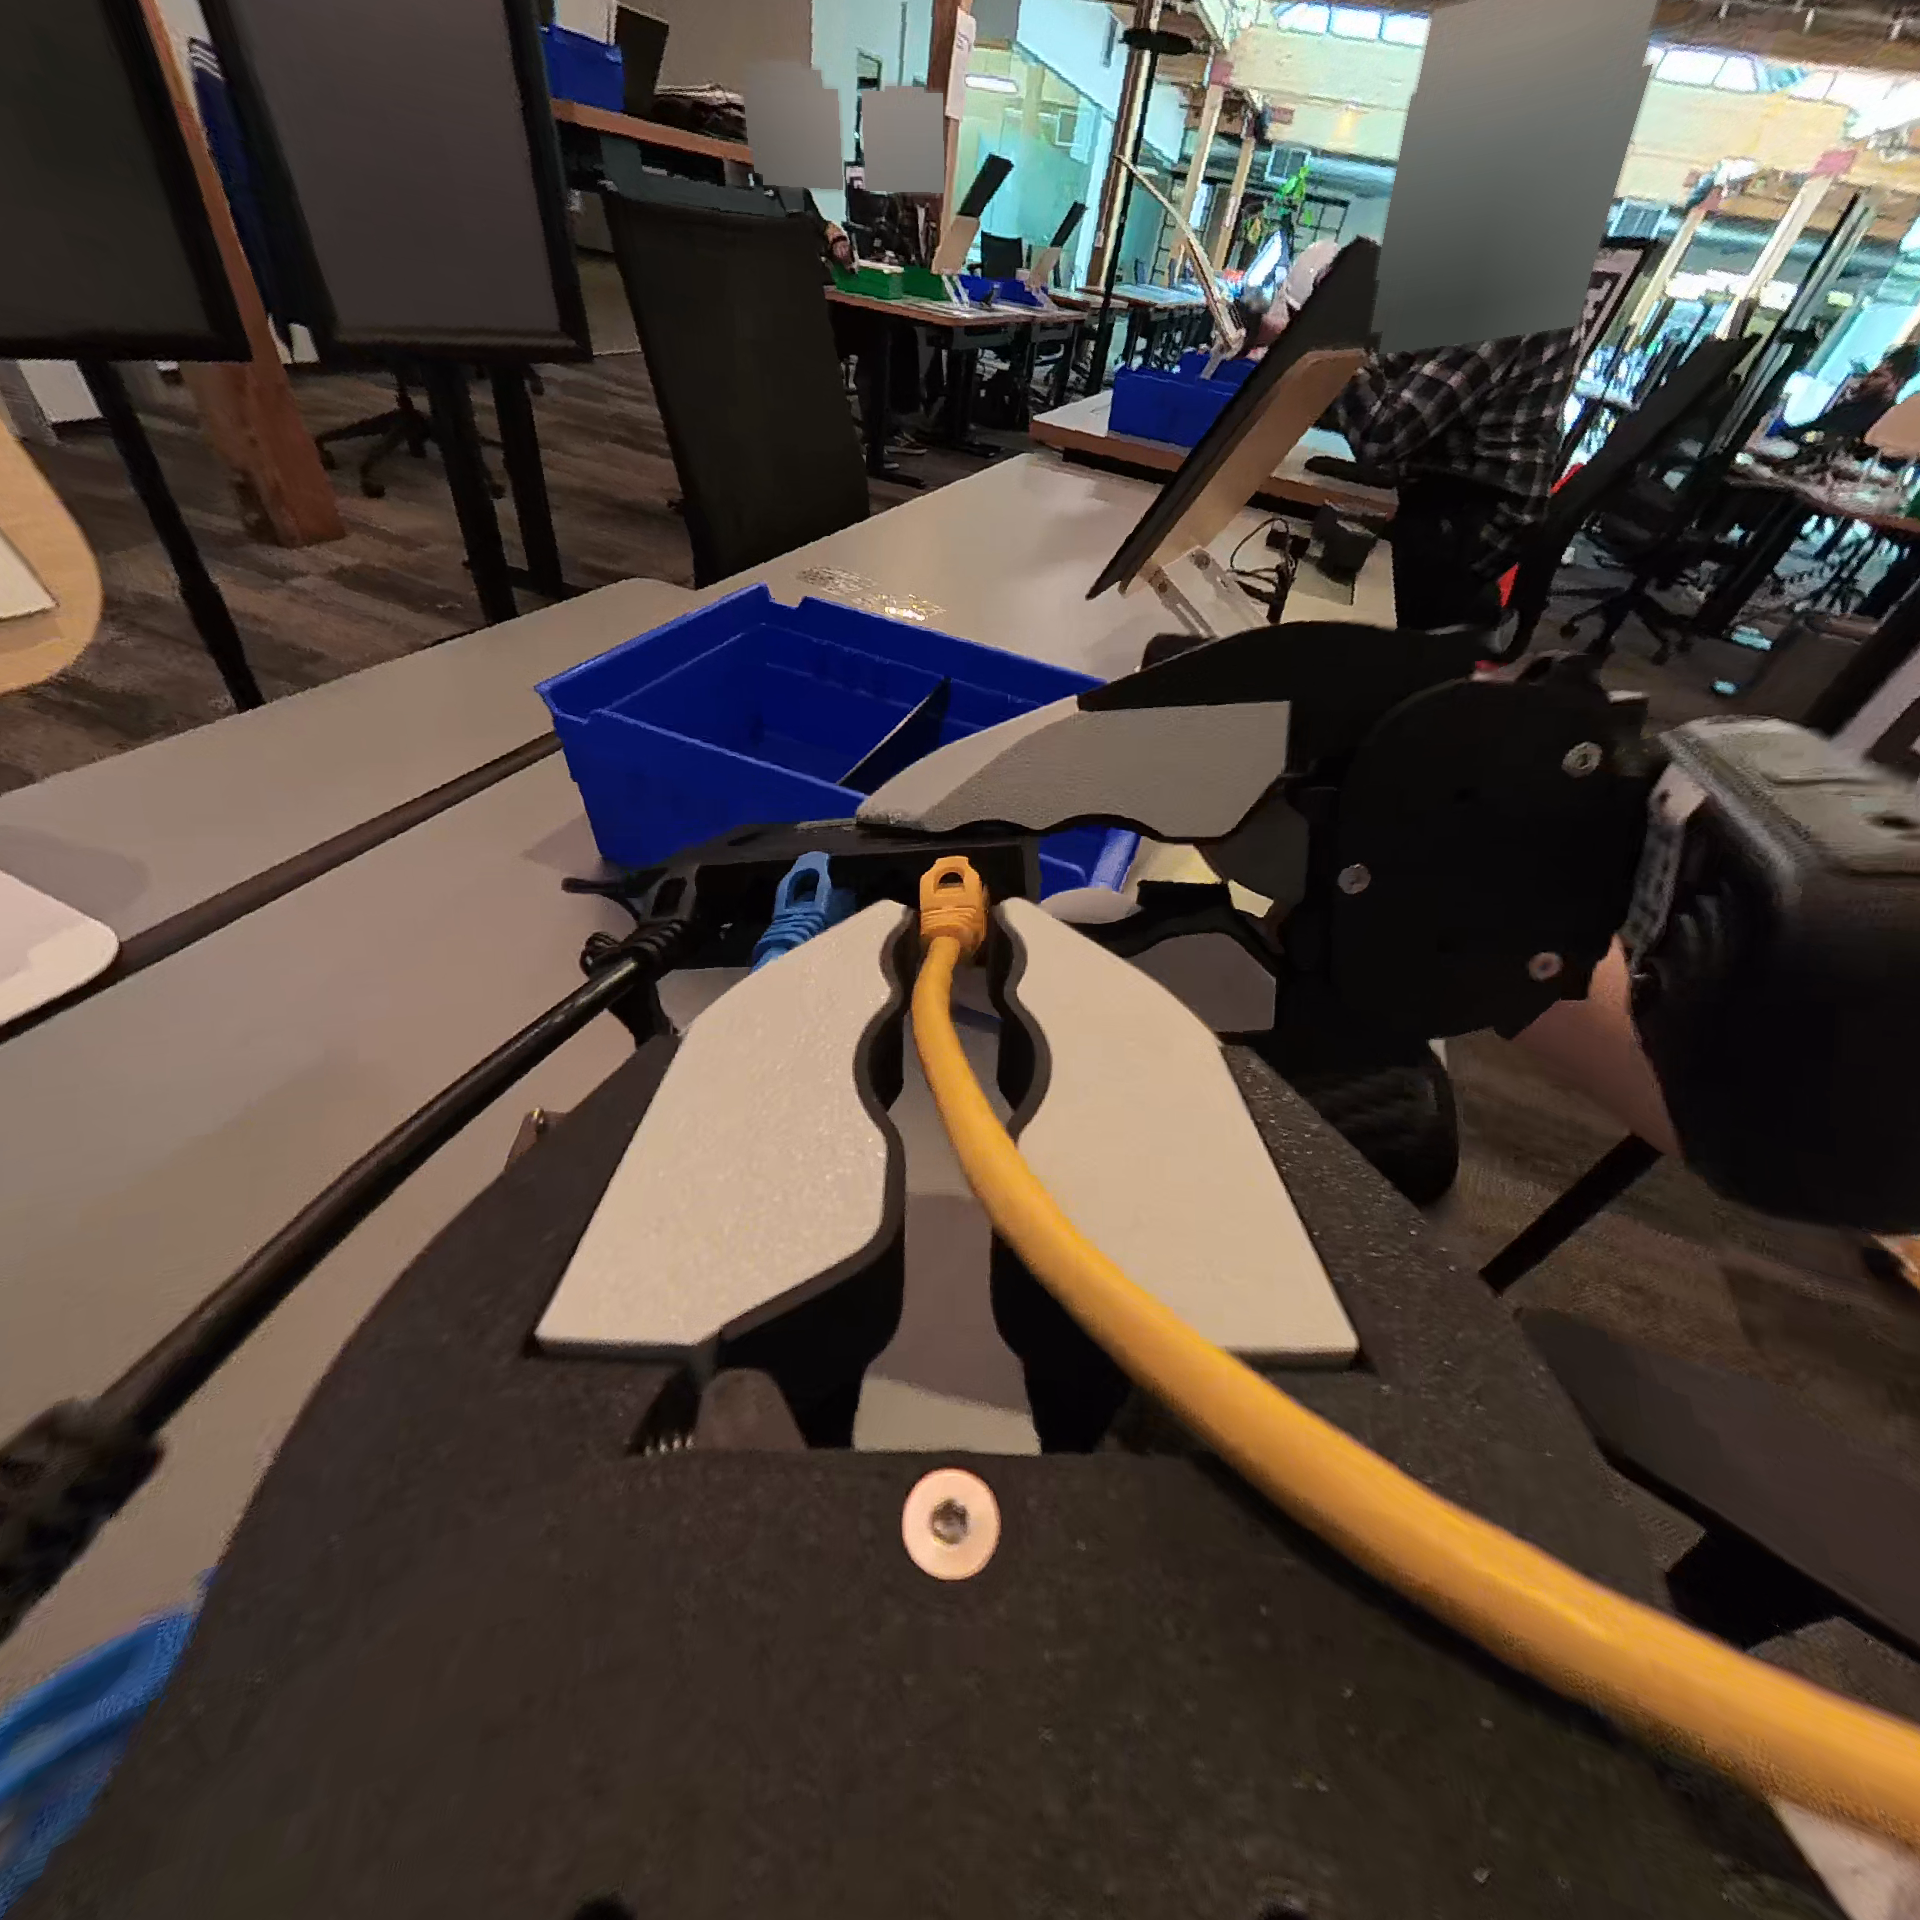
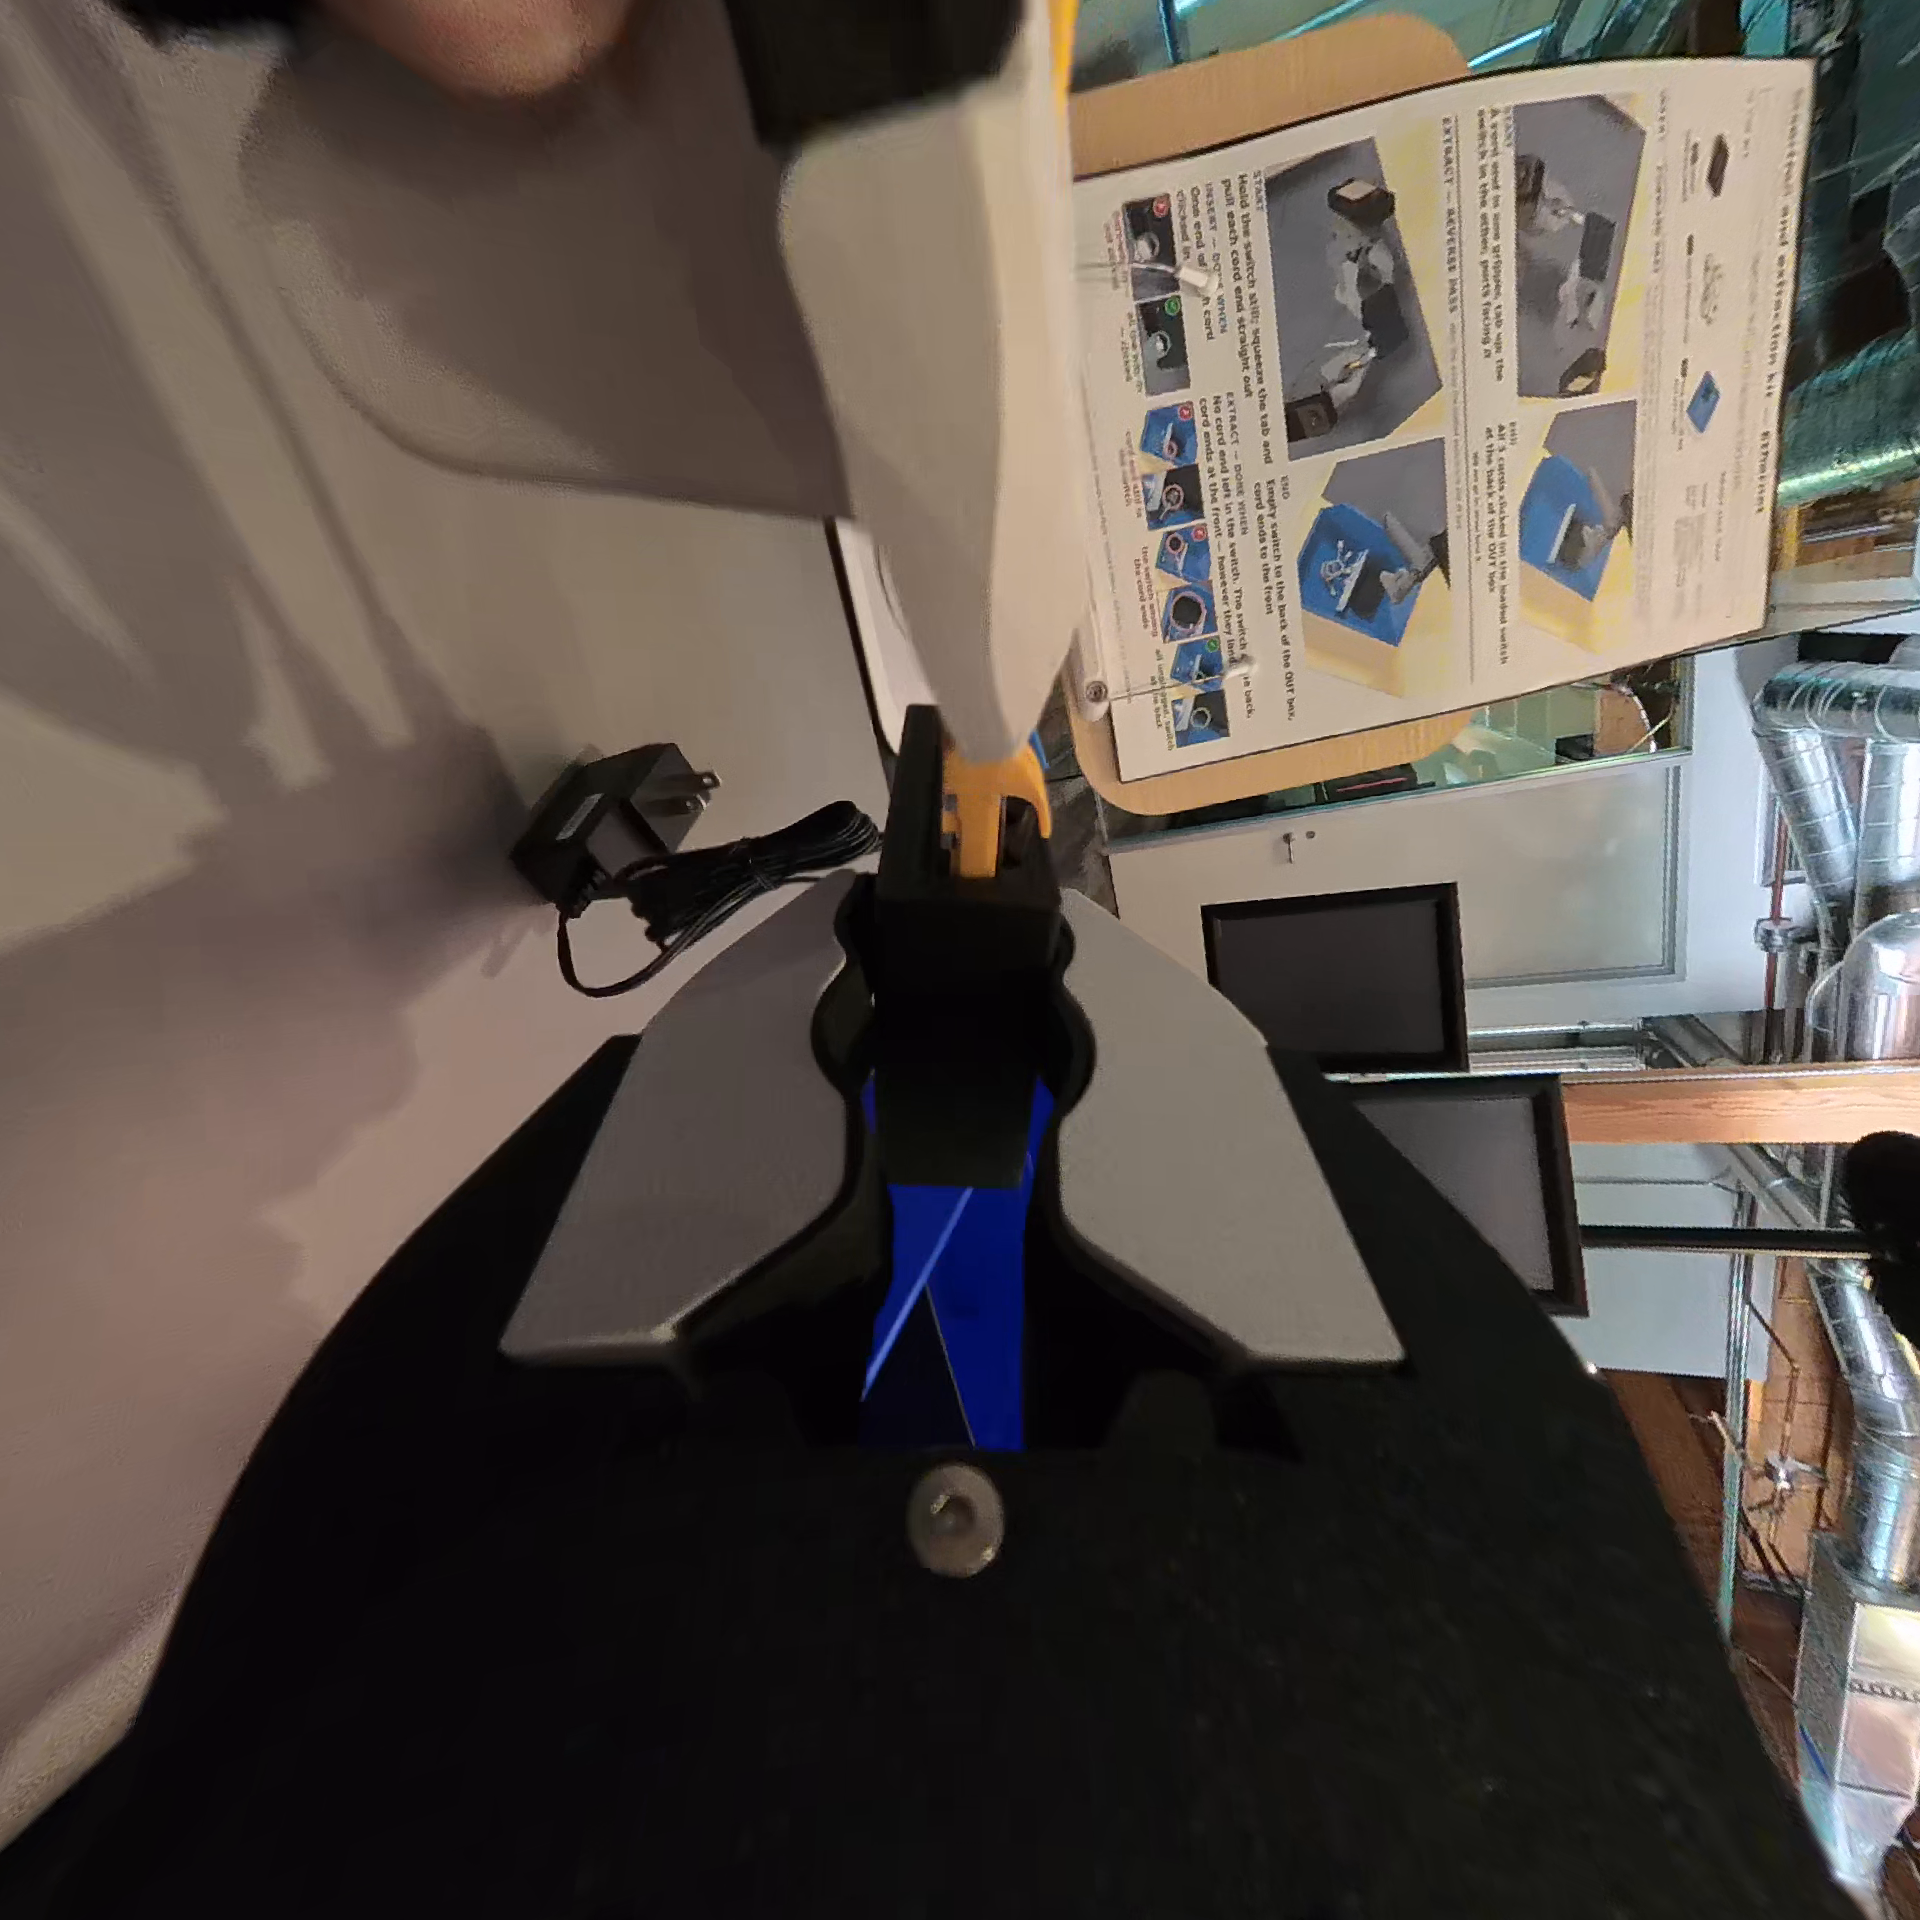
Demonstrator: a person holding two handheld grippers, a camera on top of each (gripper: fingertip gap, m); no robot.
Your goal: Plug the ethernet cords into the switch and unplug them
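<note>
Left tongs [image 1: 951, 935]: nearly closed, the fingertips on either side of the yellow plug [image 1: 951, 902] at its boot. The left fingertip [image 1: 873, 935] sits against the boot; on the other side a sliver of dark shows, so firm pressure cannot be confirmed. I take it as a grip. The yellow cord [image 1: 1039, 1174] trails back over the tongs body and off to the lower right.

Right tongs [image 2: 961, 935]: part open, closed on the black switch [image 2: 961, 997] across its thickness, one finger [image 1: 1081, 774] on top and one beneath. Switch is held level just above the worktop [image 1: 312, 1039], touching or just in front of the blue bin [image 1: 727, 717].

Ports: yellow plug is at a port toward the right end. Blue plug [image 1: 795, 904] is in a port to its left. The black power lead [image 1: 468, 1060] enters at the left end; its adapter [image 2: 613, 821] lies loose on the worktop.

Step in hand, as judged: yellow plug at its port, either seating or about to be drawn out. Cannot tell which, nor whether the latch has clicked.

Next move needs:
- right tongs to brace the switch without twisting;
- force straight along the port axis;
- if unplugging, latch tab pressed down first;
- no side load on the blue plug beside it.
</note>
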